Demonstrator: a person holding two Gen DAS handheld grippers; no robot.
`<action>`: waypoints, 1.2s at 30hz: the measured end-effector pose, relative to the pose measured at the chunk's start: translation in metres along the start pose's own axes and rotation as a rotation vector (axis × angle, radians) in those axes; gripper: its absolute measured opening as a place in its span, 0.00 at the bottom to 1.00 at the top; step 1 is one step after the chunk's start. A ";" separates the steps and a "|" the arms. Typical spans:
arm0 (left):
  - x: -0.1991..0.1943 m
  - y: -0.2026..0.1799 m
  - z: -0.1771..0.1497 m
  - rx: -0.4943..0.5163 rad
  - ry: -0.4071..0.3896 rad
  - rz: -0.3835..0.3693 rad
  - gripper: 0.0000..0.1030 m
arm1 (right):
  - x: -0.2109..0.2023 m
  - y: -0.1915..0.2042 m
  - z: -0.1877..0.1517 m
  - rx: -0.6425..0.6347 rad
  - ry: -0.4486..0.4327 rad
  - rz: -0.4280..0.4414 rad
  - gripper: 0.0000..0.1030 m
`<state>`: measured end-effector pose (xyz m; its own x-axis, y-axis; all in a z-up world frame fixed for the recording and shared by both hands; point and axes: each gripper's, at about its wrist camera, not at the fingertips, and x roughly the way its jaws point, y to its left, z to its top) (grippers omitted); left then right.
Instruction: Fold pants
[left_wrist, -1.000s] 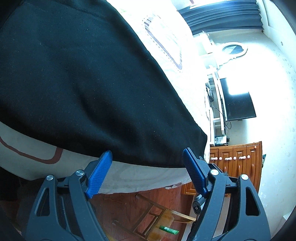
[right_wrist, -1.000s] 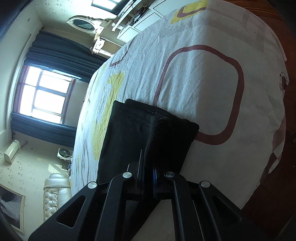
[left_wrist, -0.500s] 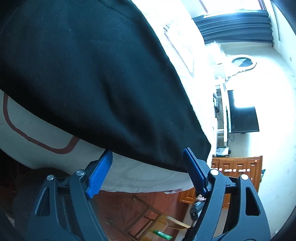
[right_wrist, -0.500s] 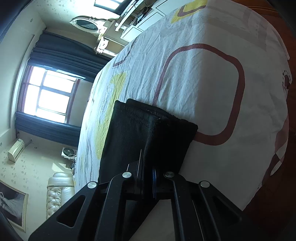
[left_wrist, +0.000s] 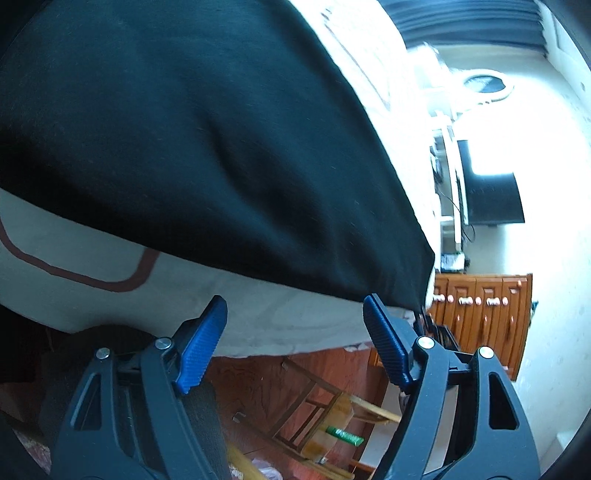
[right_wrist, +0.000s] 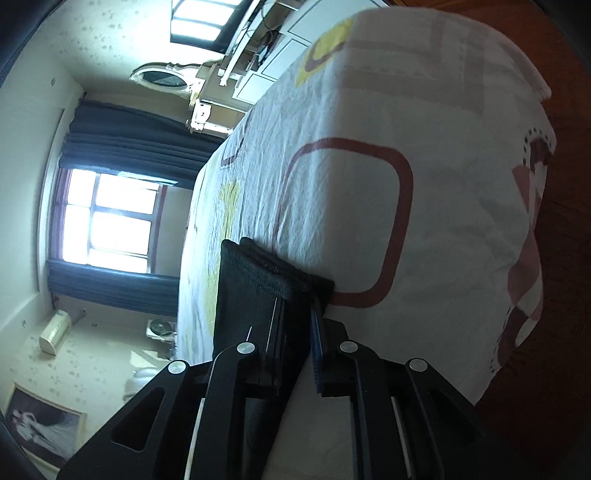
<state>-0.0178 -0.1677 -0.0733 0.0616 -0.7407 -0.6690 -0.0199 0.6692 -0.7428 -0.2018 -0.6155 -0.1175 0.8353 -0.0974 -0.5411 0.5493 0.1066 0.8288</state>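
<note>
Black pants (left_wrist: 221, 147) lie spread on the white patterned bed sheet (left_wrist: 258, 317) and fill most of the left wrist view. My left gripper (left_wrist: 293, 302) hovers open just off their near edge, close to a corner of the cloth, with nothing between its blue pads (left_wrist: 201, 343). In the right wrist view a folded end of the pants (right_wrist: 251, 288) rests on the sheet (right_wrist: 351, 206). My right gripper (right_wrist: 298, 314) has that cloth between its jaws, which are opening and show a narrow gap.
The bed's edge drops to a red wood floor (right_wrist: 565, 258). A wooden chair (left_wrist: 325, 406) stands below the left gripper, with an orange dresser (left_wrist: 484, 314) and a dark television (left_wrist: 491, 199) beyond. A window (right_wrist: 107, 218) with dark curtains lies past the bed.
The right gripper's jaws, pressed together on the cloth before, now stand slightly parted, and it has slid along the bed. The left view has tilted a little; its jaws stay wide.
</note>
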 end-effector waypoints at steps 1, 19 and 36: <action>-0.001 -0.002 0.000 0.019 0.012 -0.004 0.73 | -0.001 0.009 0.002 -0.042 -0.014 -0.032 0.17; -0.138 0.004 0.055 0.235 -0.246 0.022 0.92 | 0.072 0.042 0.071 -0.268 0.378 0.027 0.69; -0.232 0.142 0.114 -0.060 -0.417 0.176 0.92 | 0.082 0.102 0.013 -0.331 0.448 -0.032 0.18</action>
<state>0.0785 0.1053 -0.0205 0.4486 -0.5206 -0.7264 -0.1232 0.7690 -0.6272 -0.0777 -0.6250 -0.0759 0.7066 0.3164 -0.6329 0.4925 0.4224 0.7610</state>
